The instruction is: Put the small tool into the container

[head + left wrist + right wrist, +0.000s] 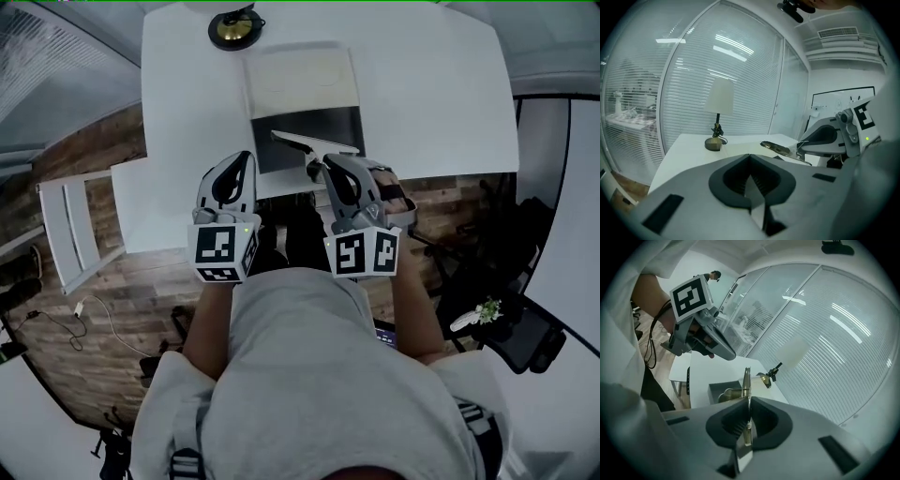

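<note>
My right gripper (317,167) is shut on a thin flat metal tool (292,142), which sticks out to the left over the near edge of the dark open container (328,127). In the right gripper view the tool (746,378) stands edge-on between the closed jaws of that gripper (747,399), with the grey container (715,389) beyond it. My left gripper (248,157) hovers just left of the container, shut and empty (750,157). From the left gripper view I see the right gripper (834,138) holding the tool (780,149).
The container's beige lid (300,80) lies open behind it on the white table (422,94). A lamp with a round brass base (231,30) stands at the far left of the table (715,143). A white chair (75,225) stands to the left on the wooden floor.
</note>
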The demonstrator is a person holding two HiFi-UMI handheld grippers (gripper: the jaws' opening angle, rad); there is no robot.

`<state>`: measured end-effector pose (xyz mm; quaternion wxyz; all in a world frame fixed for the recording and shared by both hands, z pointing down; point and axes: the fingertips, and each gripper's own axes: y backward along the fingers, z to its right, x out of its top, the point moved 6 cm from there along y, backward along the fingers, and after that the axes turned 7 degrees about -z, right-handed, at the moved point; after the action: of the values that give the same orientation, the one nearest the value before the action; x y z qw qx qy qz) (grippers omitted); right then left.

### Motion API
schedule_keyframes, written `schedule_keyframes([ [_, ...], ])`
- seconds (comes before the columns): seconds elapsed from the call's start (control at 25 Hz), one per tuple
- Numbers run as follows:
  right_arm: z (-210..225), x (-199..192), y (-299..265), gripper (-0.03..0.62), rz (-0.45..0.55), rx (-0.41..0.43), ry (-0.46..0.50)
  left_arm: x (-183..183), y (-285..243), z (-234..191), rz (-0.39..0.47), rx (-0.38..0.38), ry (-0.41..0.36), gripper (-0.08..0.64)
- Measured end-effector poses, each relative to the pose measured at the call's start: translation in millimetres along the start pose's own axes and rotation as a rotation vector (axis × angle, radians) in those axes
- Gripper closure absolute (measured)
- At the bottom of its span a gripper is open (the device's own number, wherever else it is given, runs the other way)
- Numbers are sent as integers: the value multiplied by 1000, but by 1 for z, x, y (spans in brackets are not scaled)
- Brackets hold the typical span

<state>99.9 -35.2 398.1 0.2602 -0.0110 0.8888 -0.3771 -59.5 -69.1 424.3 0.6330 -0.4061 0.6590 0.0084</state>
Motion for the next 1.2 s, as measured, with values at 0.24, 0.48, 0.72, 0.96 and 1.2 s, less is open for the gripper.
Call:
schedule_keyframes([
  [0.24, -4, -7, -24, 566, -5, 55, 90, -20, -3, -3, -39, 60, 39, 537],
  [0.48, -11, -11, -45, 566, -7, 110, 162, -33, -6, -5, -64, 100, 72, 537],
  [0.72, -13, -13, -62, 566, -10, 141, 196, -45, -10, -7, -89, 125, 95, 537],
  [0.96, -17, -14, -79, 566, -36, 154, 266, -55, -18, -16, -116, 140, 117, 537],
  [1.2, -18, -17, -94, 566, -74, 161, 346, -59, -25, -22, -132, 147, 138, 537],
])
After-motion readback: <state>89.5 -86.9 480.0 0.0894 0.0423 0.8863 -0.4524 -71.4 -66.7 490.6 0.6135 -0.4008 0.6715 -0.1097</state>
